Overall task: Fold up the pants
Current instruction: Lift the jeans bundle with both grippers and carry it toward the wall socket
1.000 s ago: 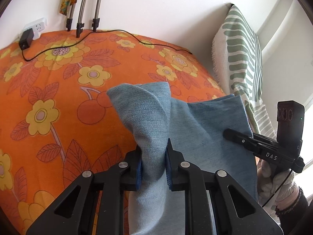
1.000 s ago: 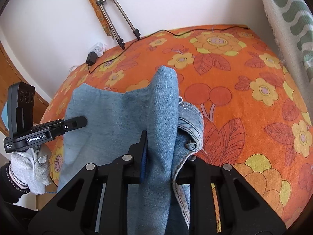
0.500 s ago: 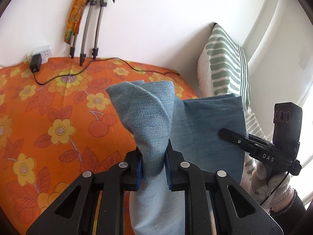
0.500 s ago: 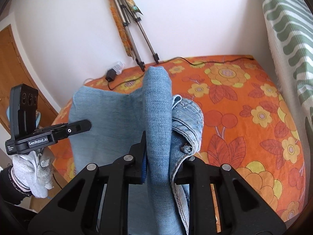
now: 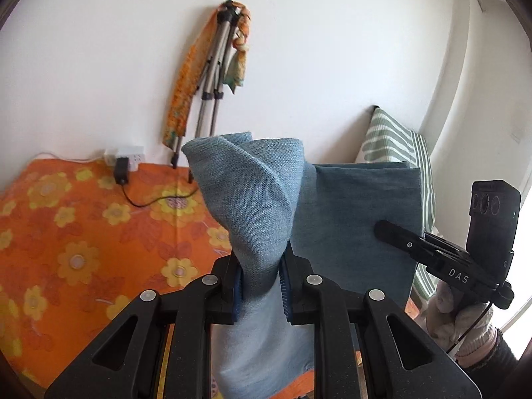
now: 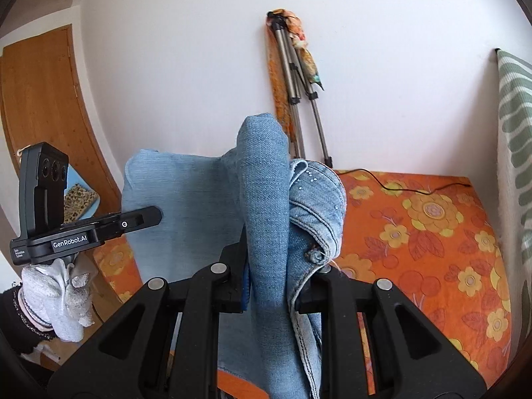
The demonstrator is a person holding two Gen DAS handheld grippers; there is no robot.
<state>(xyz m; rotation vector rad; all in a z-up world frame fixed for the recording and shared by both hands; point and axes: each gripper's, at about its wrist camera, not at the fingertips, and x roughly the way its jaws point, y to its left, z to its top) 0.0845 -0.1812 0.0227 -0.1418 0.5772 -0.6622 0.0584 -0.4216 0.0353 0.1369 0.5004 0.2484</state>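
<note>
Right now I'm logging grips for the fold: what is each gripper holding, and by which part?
Both hold the pants. The left gripper pinches a bunched plain edge; the right gripper clamps bunched denim by the stitched, studded waistband end.

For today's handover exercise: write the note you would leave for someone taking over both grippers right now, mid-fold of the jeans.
Left gripper: shut on a bunched plain edge of the jeans.
Right gripper: shut on the stitched, studded end of the jeans.
The jeans hang between the two grippers, held up over the orange flowered bed, cloth spanning from one to the other.
Done: both ends gripped and lifted.
Left: lay the jeans flat on the bed, make the folds, release. No finished fold is visible yet.
</note>
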